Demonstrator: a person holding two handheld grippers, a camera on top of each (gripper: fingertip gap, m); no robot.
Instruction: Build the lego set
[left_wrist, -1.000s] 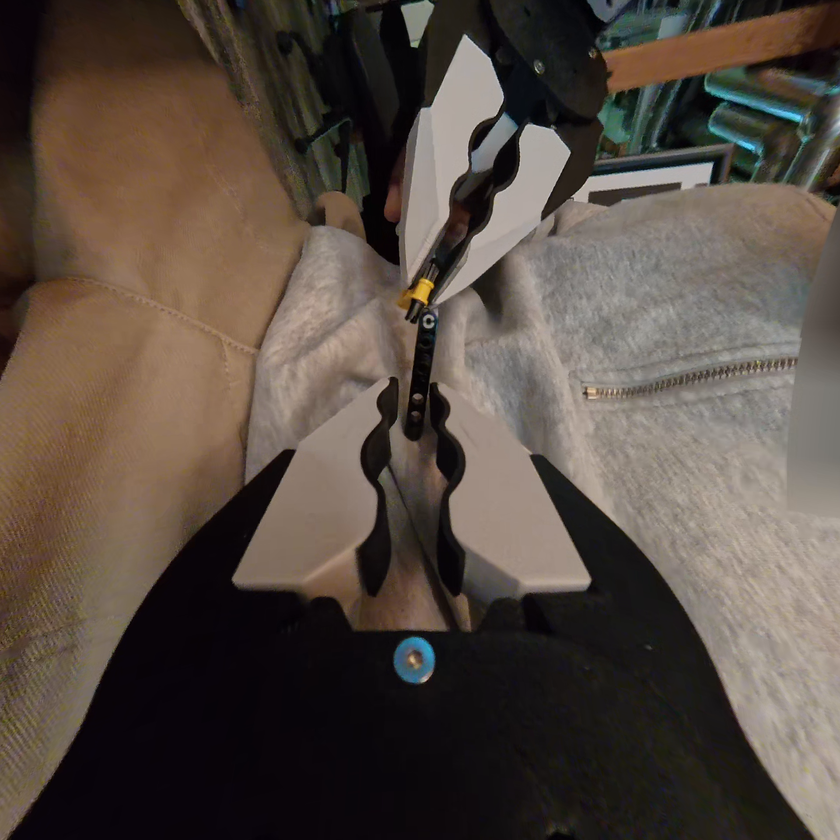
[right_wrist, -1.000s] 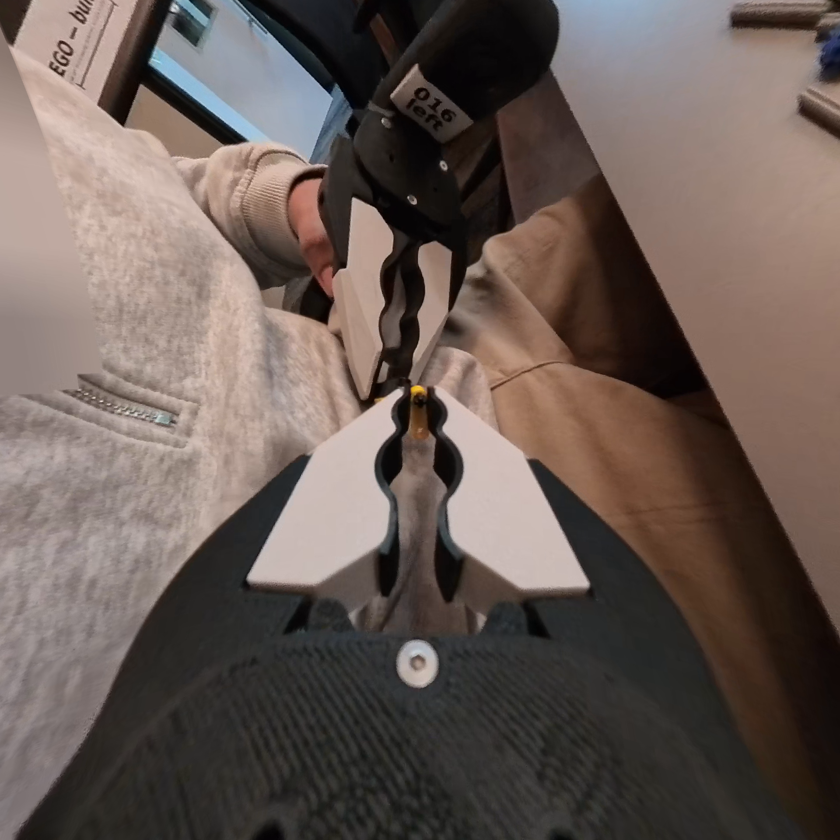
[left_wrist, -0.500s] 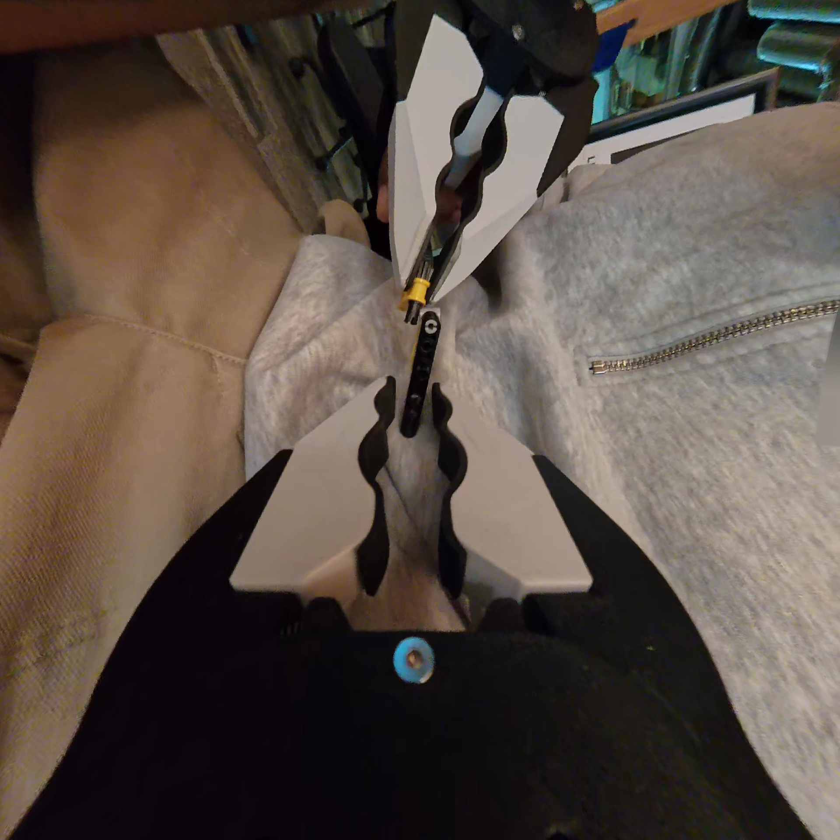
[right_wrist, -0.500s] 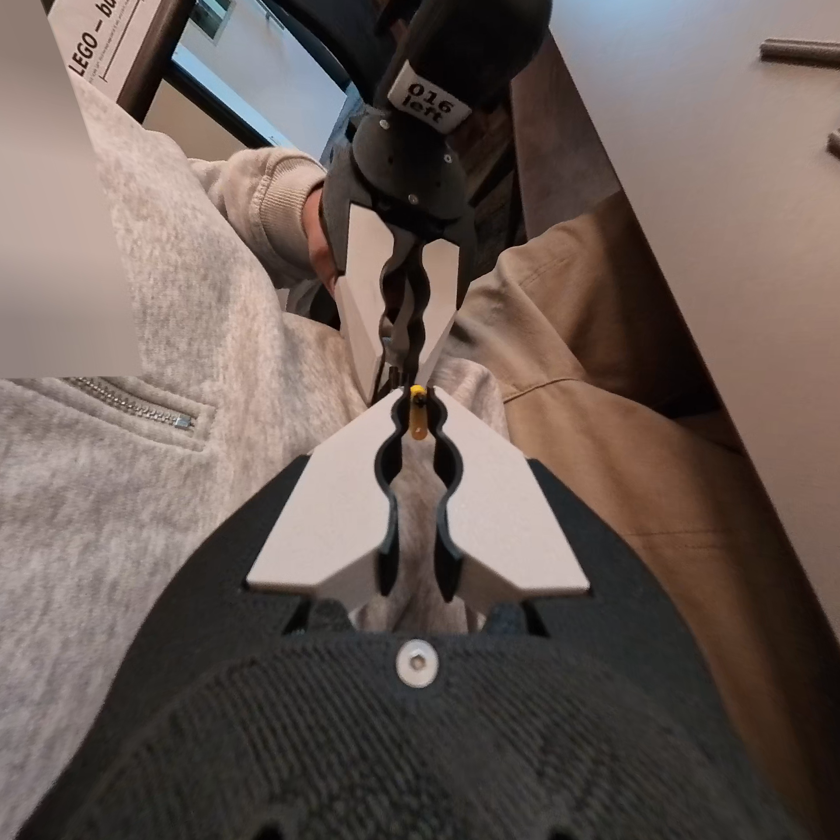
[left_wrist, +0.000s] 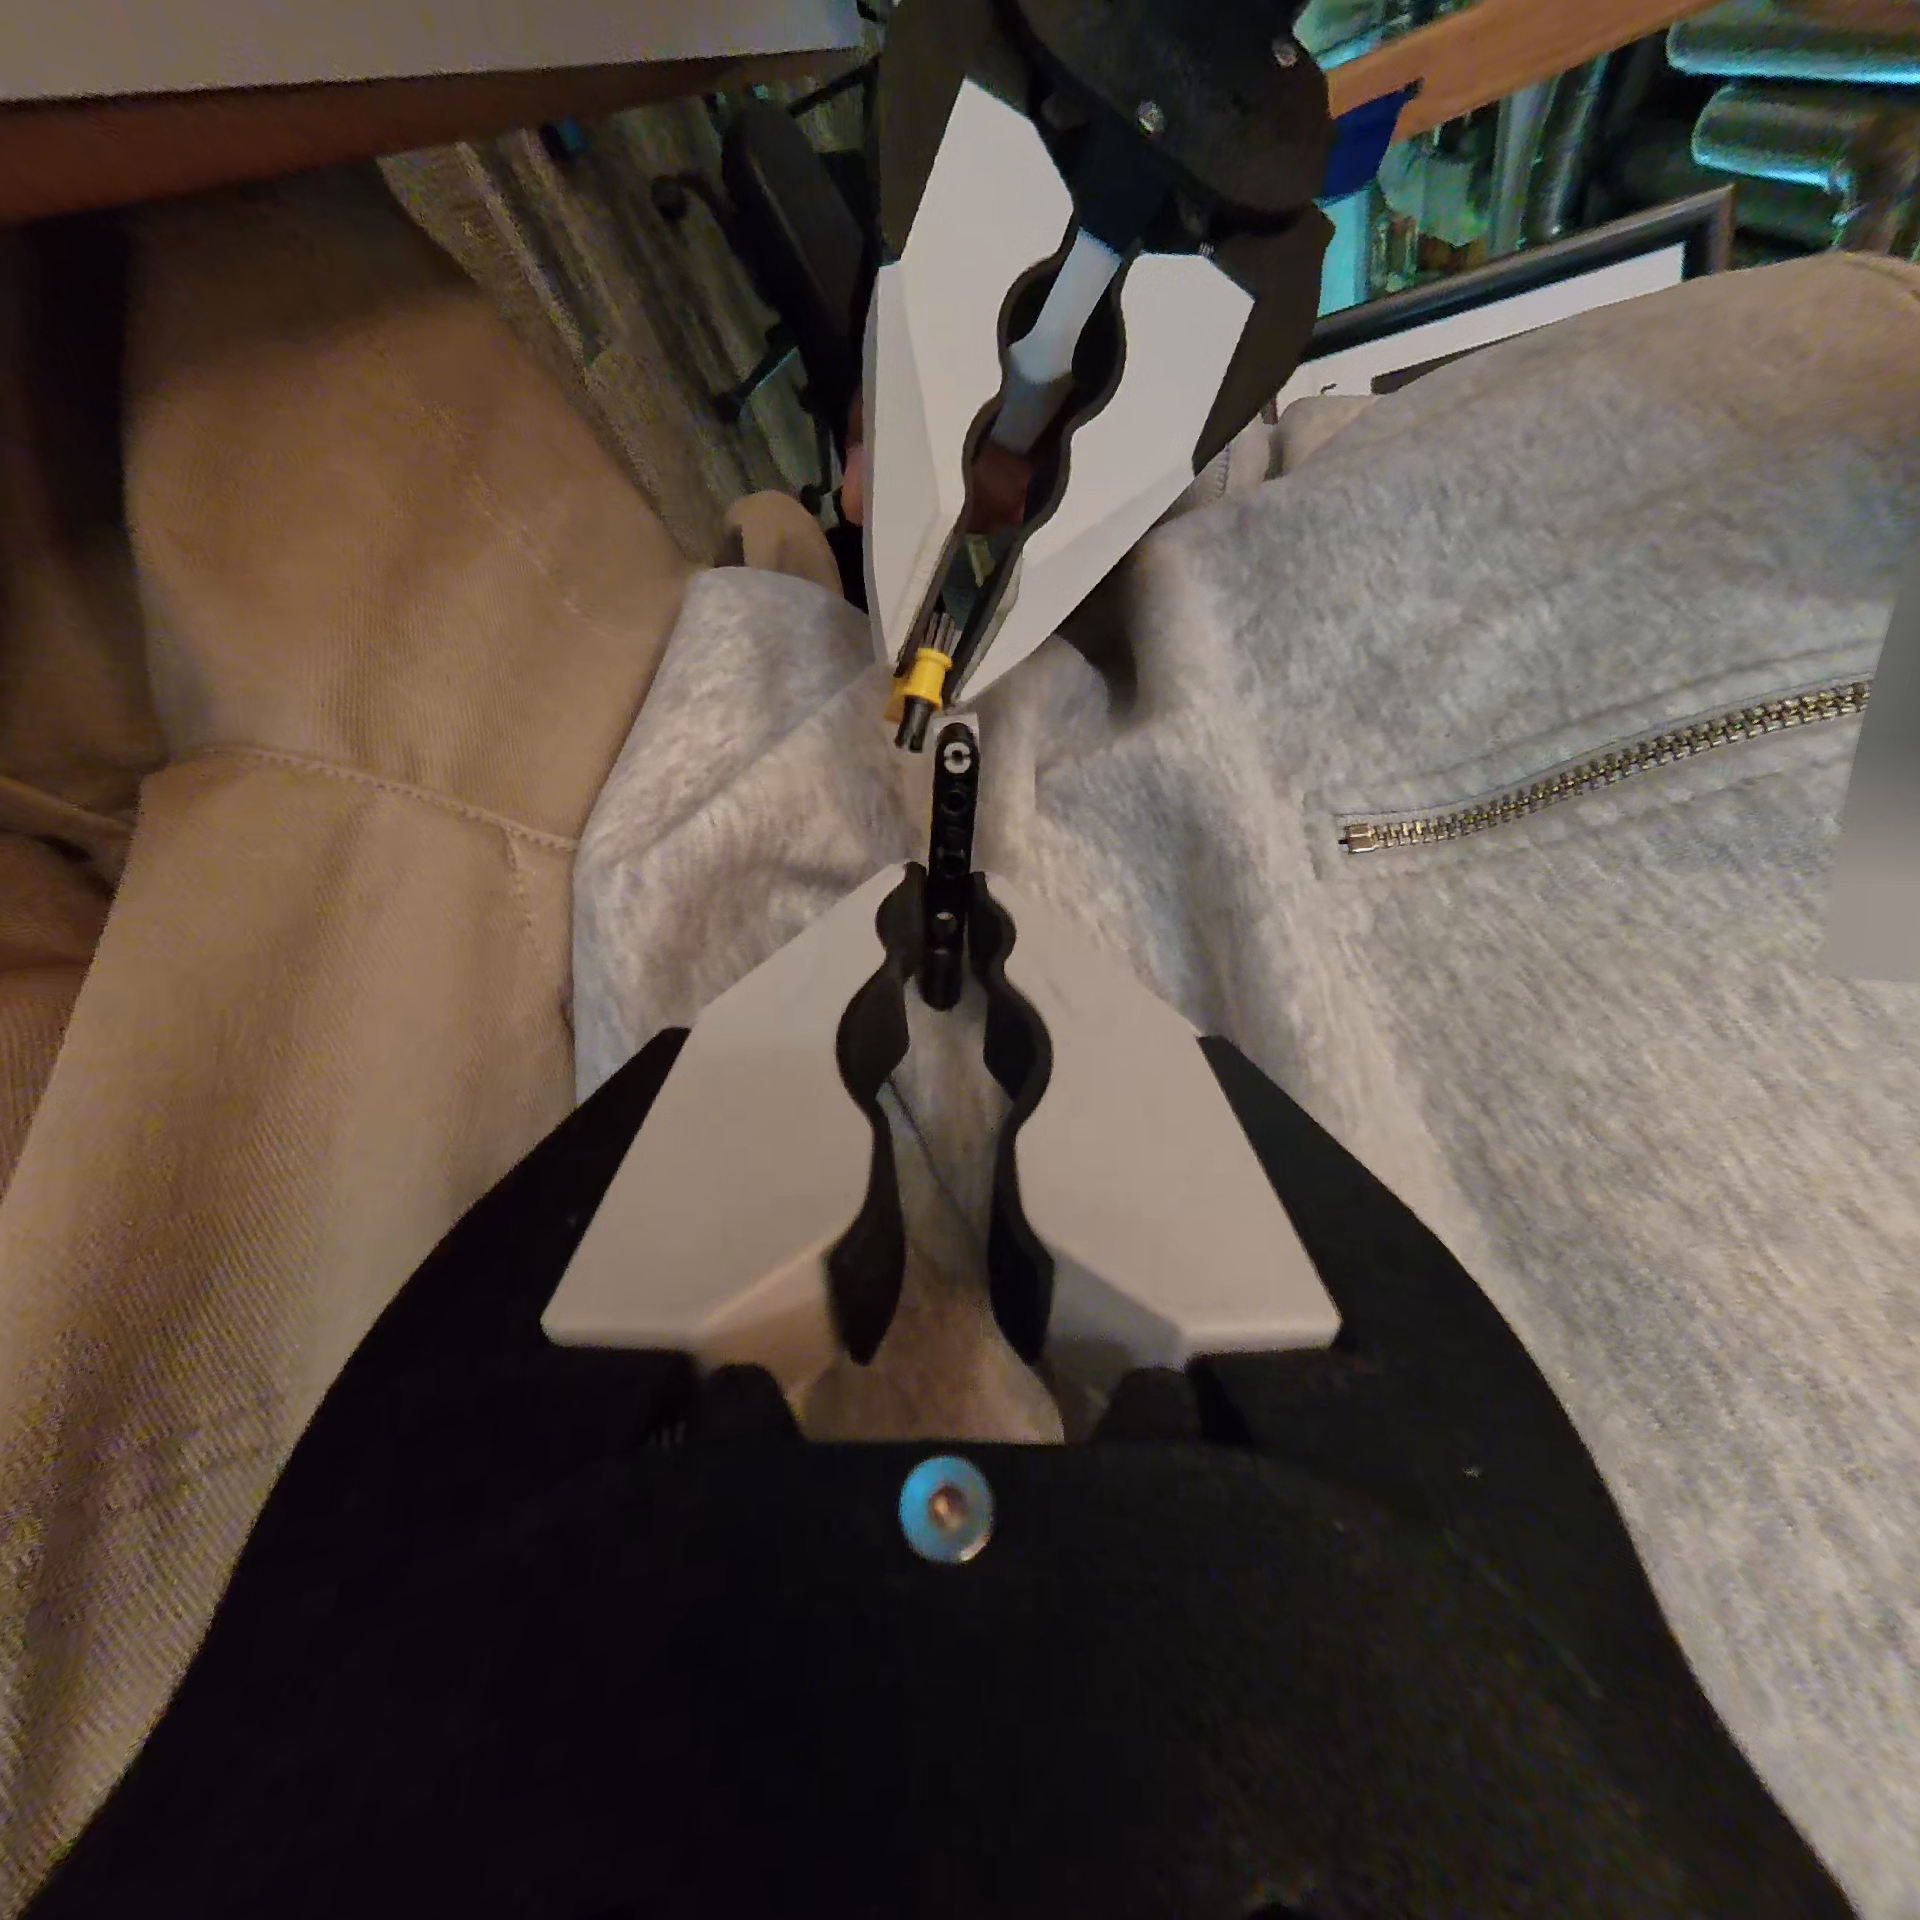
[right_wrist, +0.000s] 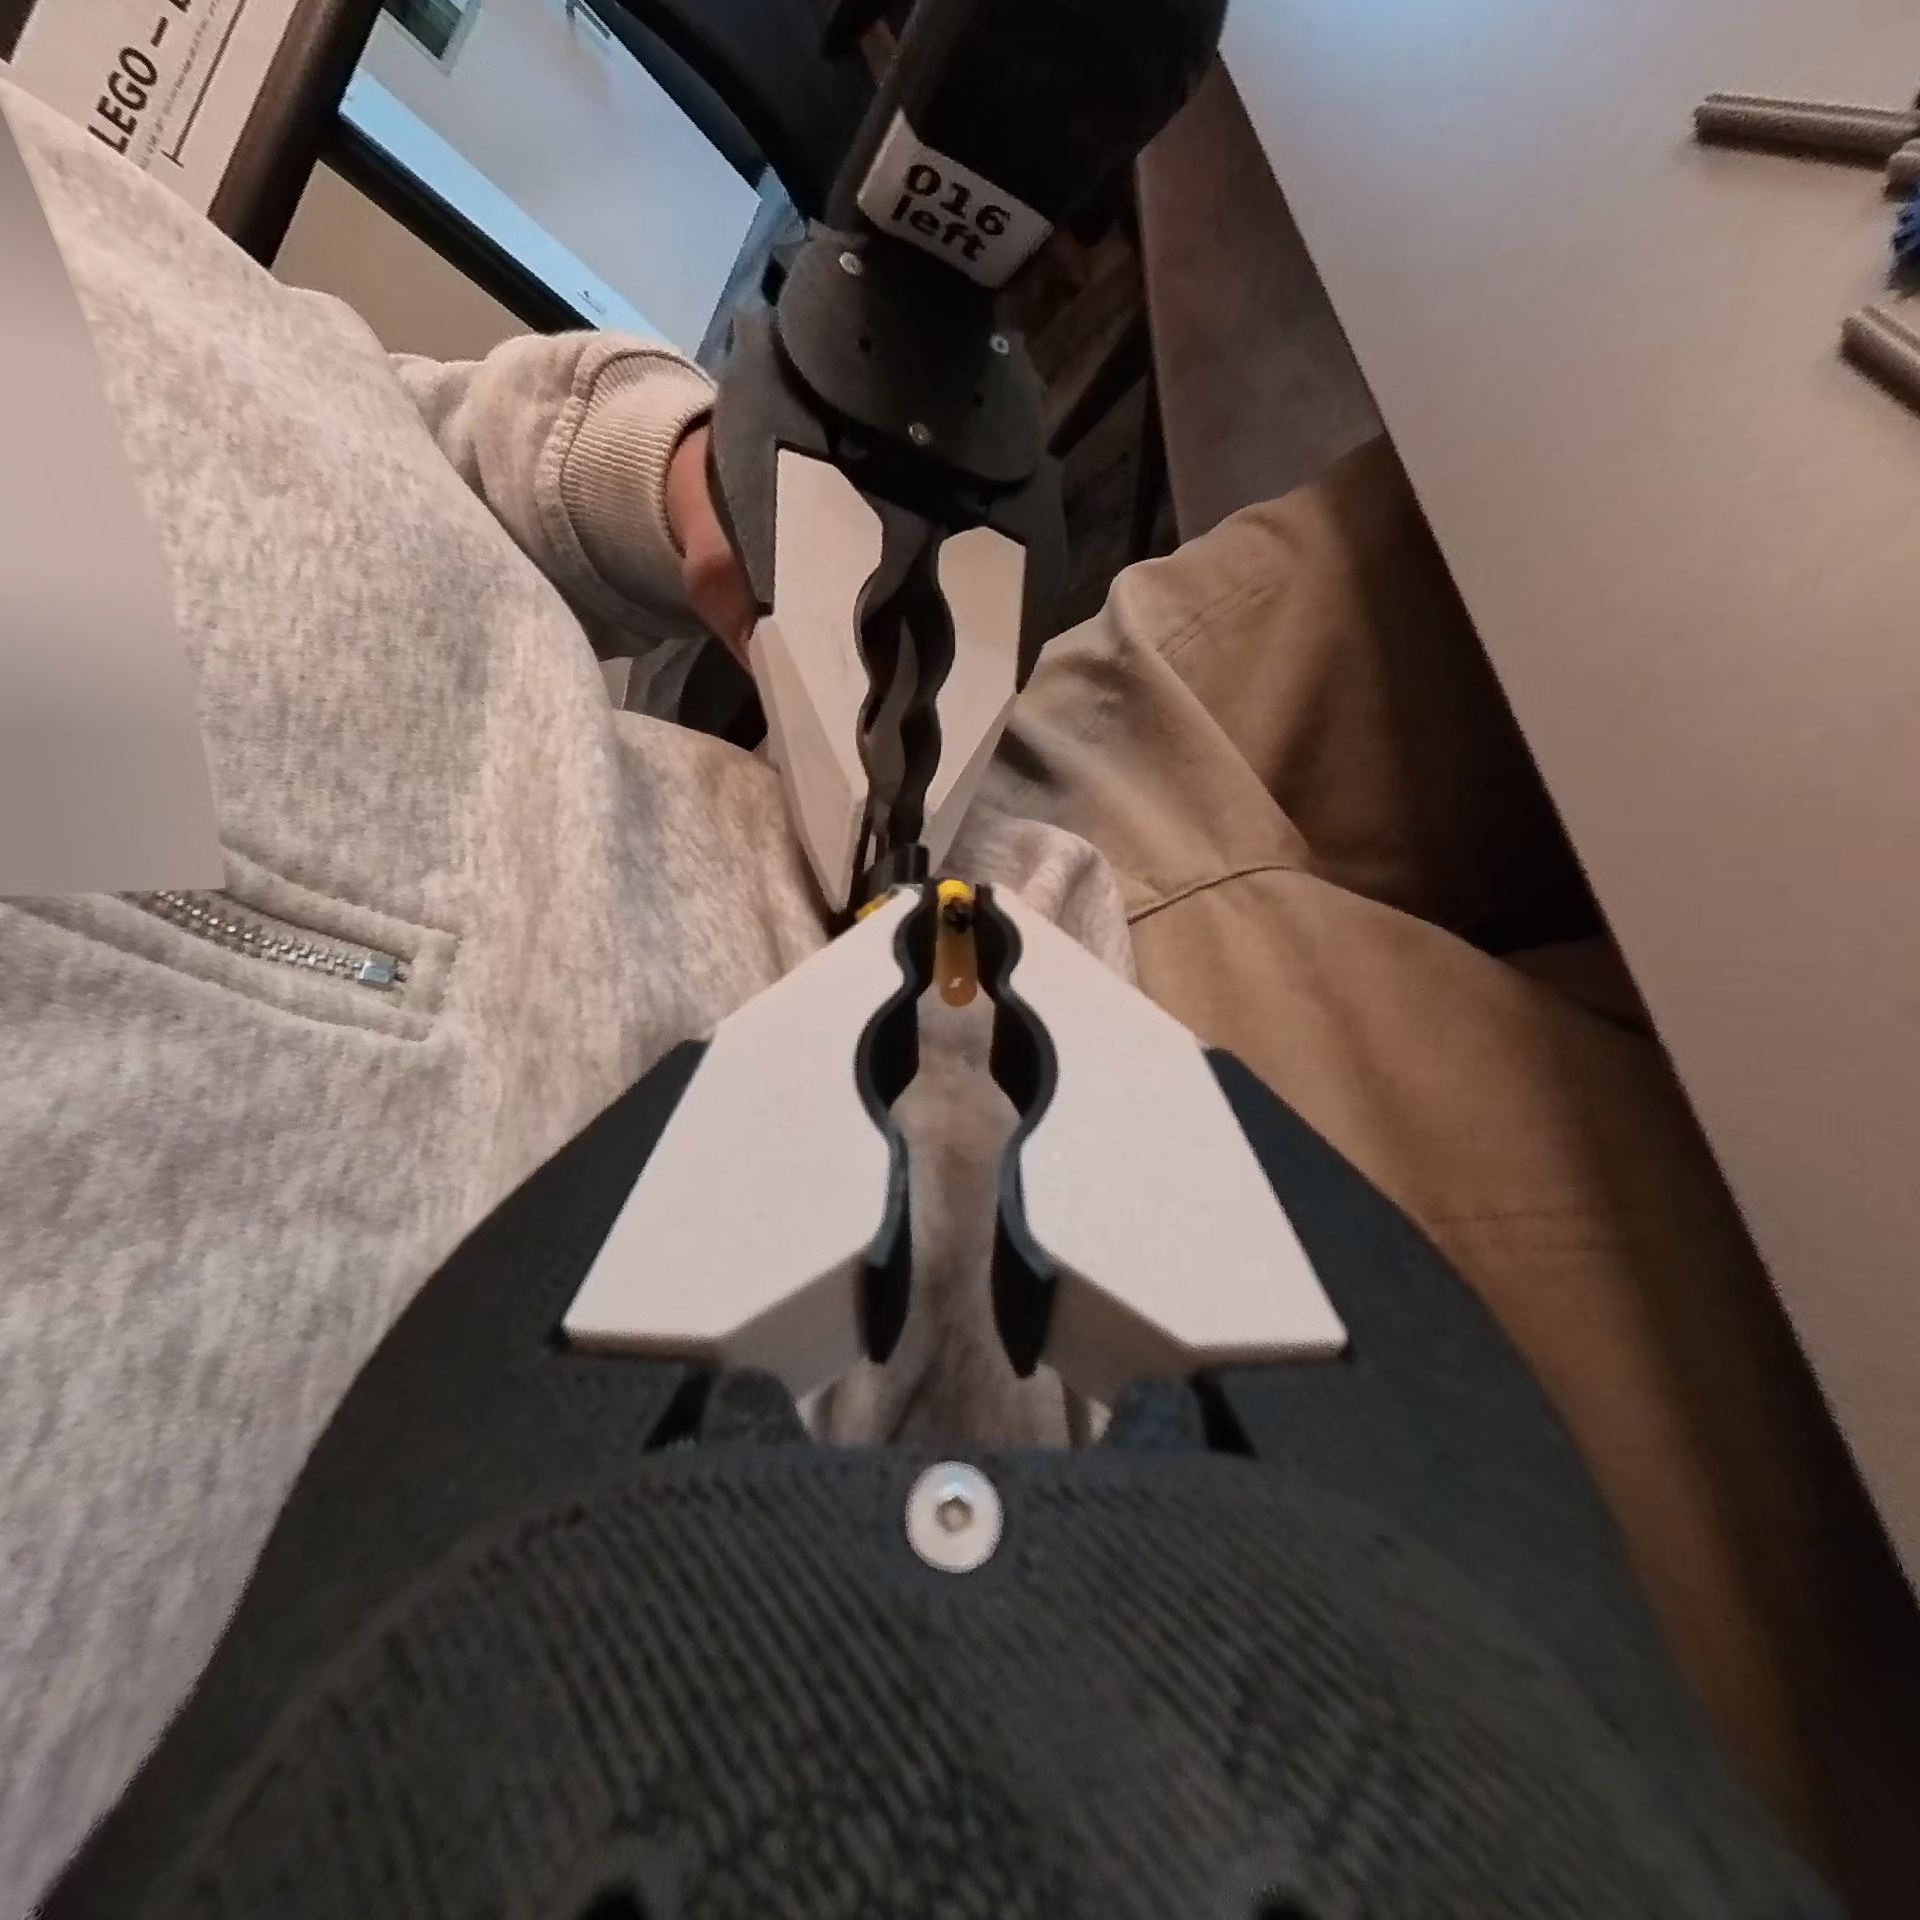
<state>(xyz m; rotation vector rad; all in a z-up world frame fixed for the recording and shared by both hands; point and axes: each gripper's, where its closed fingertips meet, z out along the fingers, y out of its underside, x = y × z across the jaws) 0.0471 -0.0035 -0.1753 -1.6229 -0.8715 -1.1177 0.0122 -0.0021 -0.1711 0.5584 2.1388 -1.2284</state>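
My left gripper (left_wrist: 943, 894) is shut on a thin black lego beam (left_wrist: 952, 821) with a row of holes; the beam sticks out forward past the tips. My right gripper (right_wrist: 951, 902) is shut on a small yellow lego piece with a black pin (right_wrist: 952, 940). In the left wrist view the right gripper (left_wrist: 935, 675) points down at me, its yellow piece (left_wrist: 918, 681) just left of the beam's end hole, almost touching. In the right wrist view the left gripper (right_wrist: 891, 831) meets mine tip to tip. Both hang over a person's lap.
A grey zipped fleece (left_wrist: 1507, 935) and tan trousers (left_wrist: 260, 831) lie under the grippers. A table edge (right_wrist: 1558, 520) runs along the right with grey rods (right_wrist: 1797, 130) on it. A hand and sleeve cuff (right_wrist: 623, 457) hold the left gripper. The left tips stand about 10 cm off the grey zipped fleece (left_wrist: 1507, 935).
Both grippers stay tip to tip; the views have shifted slightly. The yellow piece stays close beside the beam's end hole.
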